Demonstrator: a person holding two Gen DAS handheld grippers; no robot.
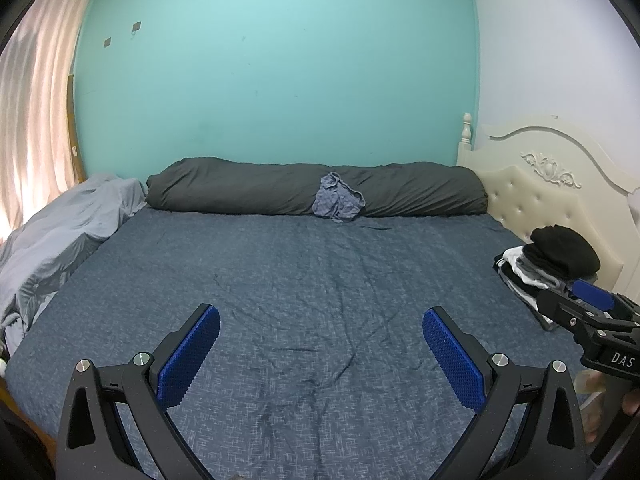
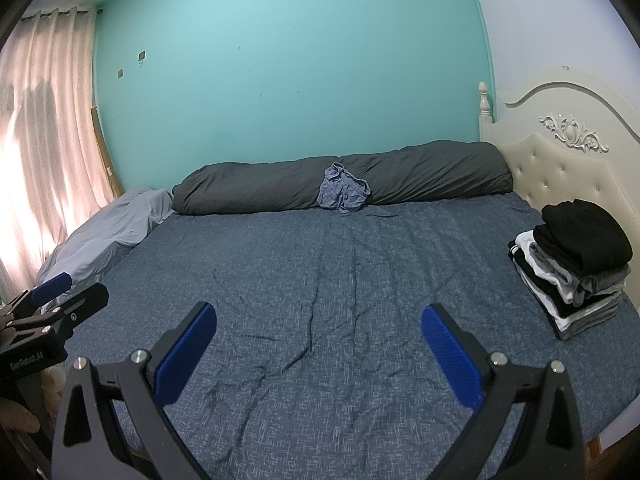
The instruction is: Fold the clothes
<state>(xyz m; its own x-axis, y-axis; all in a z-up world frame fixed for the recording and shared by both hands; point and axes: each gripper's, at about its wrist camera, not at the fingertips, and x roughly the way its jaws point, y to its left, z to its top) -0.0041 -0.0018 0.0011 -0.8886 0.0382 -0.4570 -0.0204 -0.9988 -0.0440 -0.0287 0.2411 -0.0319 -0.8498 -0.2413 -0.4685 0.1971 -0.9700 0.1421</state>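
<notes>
Clothes left to fold came down to one piece: the crumpled blue shorts (image 1: 338, 198) lay at the far edge of the bed (image 1: 304, 280), leaning against the long grey bolster (image 1: 240, 192) by the green wall. A stack of folded clothes (image 2: 576, 268) sat at the right side of the bed, near the cream headboard (image 2: 568, 172), so most of the job looked done.

You held both grippers low over the near edge of the bed, well apart from the shorts. Your left gripper (image 1: 320, 340) had its jaws spread wide with nothing between them, and your right gripper (image 2: 318, 340) was equally wide and empty. Each view showed only bare blue sheet between the pads.

The shorts lay straight ahead of both grippers, nearly centred in each view and only slightly right of centre for the left one. Neither hand looked clearly nearer; you would have needed a long forward reach with either. The heap was too bunched to give a sure long axis, though it seemed to spread a little sideways along the bolster, waistband uppermost.
</notes>
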